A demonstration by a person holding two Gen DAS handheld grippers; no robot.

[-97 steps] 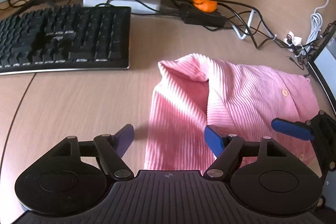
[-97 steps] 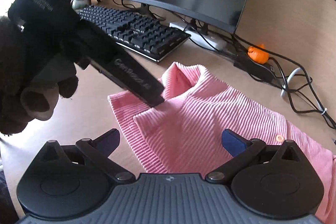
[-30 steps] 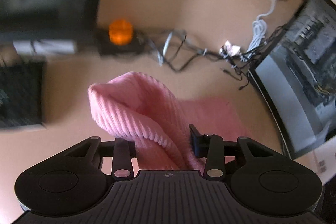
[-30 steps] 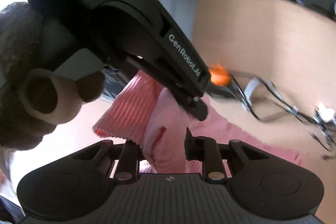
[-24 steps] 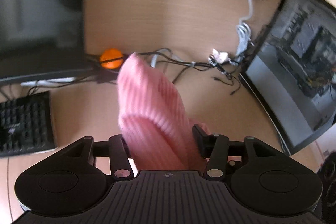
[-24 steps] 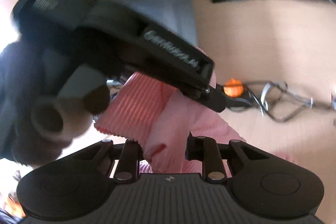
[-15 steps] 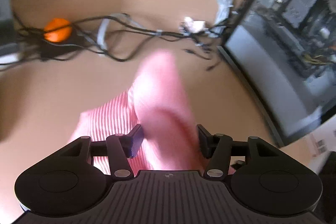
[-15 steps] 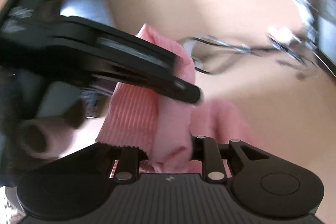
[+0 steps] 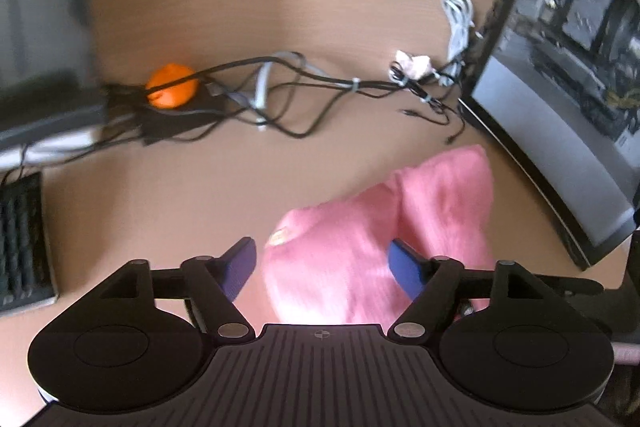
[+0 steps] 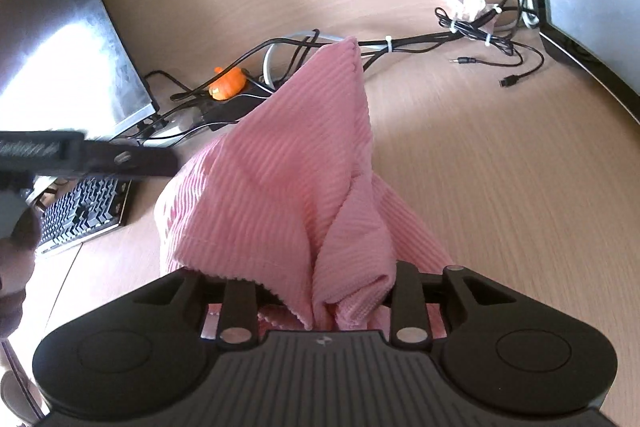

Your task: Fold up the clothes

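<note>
Pink ribbed corduroy shirt (image 10: pixel 280 187) bunches up between the right claw (image 10: pixel 320 301), clamped tight. The left claw (image 9: pixel 324 265) gapes wide above the light wooden desk (image 9: pixel 240 7), gripping nothing.

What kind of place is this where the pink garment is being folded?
Most likely an office or computer workstation, not a laundry room. The pink garment lies on a wooden desk with a keyboard, a monitor and tangled cables.
</note>
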